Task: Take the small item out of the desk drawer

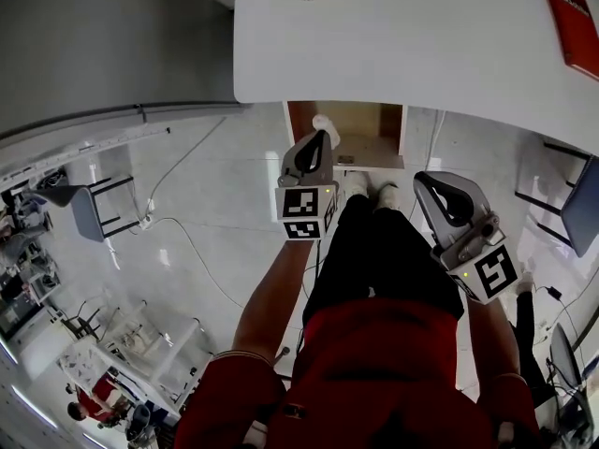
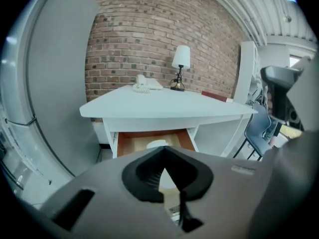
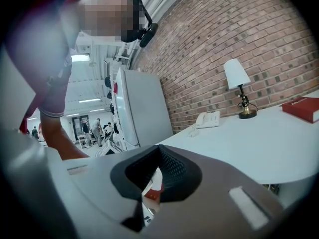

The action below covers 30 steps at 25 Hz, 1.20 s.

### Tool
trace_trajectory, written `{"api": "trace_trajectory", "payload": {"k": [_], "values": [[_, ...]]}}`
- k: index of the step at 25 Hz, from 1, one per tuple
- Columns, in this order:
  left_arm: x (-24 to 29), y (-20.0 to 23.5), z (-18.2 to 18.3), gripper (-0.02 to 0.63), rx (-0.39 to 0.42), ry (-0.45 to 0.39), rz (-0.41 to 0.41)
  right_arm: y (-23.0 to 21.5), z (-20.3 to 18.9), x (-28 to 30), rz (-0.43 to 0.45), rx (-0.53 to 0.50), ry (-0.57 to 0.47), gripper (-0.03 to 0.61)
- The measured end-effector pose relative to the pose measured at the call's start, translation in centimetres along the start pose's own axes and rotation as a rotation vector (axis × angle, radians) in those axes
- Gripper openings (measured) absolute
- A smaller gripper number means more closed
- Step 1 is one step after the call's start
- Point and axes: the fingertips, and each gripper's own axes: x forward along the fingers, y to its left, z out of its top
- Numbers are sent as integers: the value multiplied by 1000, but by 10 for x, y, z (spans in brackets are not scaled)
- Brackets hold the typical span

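Bright, even indoor light. Ceiling lamps (image 3: 79, 58) glow at the far left of the right gripper view. The white desk (image 1: 421, 36) looks slightly washed out; the glossy floor (image 1: 215, 204) carries pale reflections. Edges bend strongly, corners darken, nearest parts are unsharp.

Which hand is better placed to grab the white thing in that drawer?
Probably left: the left gripper points at the open drawer, white item straight ahead; the right gripper hangs aside.
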Motion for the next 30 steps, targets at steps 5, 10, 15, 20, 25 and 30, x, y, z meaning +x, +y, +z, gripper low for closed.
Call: {"api": "trace_trajectory", "payload": {"k": [5,10,15,20,25,30], "values": [[-33,-21,44,5,9,-96,-44,6,10,-5,2,1,-12,12],[-68,-44,92,6,52,-185,-93,14,29,-12,0,5,-38,12],[-101,-69,131,6,84,-262,-148,21,47,-21,-14,4,-77,12],[-133,-94,165,5,122,-328,-181,25,75,-37,-24,-9,-125,12],[-158,-109,192,5,156,-386,-213,35,97,-43,-21,-23,-161,12],[-179,-123,207,5,179,-428,-233,48,112,-50,-6,-30,-186,12]]}}
